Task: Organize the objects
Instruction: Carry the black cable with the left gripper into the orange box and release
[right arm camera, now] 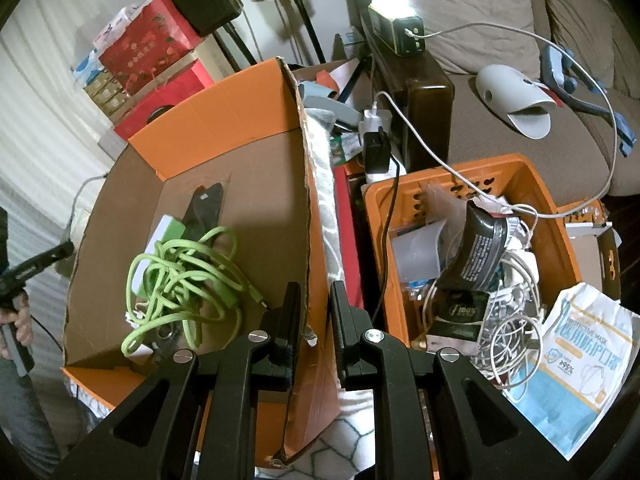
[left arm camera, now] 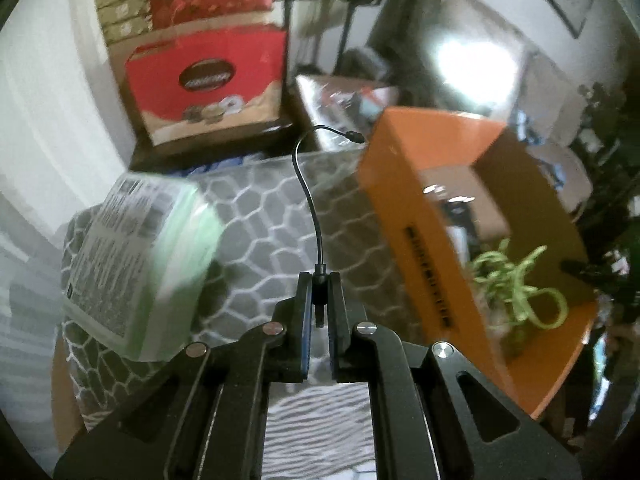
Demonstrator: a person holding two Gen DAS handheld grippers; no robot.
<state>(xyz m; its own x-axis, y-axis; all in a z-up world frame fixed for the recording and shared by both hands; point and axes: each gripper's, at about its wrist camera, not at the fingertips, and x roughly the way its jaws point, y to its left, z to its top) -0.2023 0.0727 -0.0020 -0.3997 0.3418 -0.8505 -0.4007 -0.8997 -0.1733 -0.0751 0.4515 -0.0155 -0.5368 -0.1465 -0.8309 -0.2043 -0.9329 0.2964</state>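
My left gripper (left arm camera: 319, 280) is shut on the plug end of a short black cable (left arm camera: 308, 192) that curves up and away, above a grey patterned blanket (left arm camera: 264, 224). The orange cardboard box (left arm camera: 404, 200) stands to its right, with a green cord (left arm camera: 516, 280) inside. In the right wrist view the box's right wall (right arm camera: 316, 216) stands between my right gripper's (right arm camera: 316, 296) fingers, which are closed on it. Inside the box lie the green cord (right arm camera: 184, 276), a white-green item (right arm camera: 164, 236) and a dark flat packet (right arm camera: 204, 208).
An orange plastic crate (right arm camera: 400, 208) full of cables, a black tube and packets stands right of the box. A mask packet (right arm camera: 580, 364) lies beside it. A green-white pack (left arm camera: 136, 260) lies on the blanket. Red boxes (left arm camera: 208, 76) are stacked behind. A sofa (right arm camera: 500, 40) is far right.
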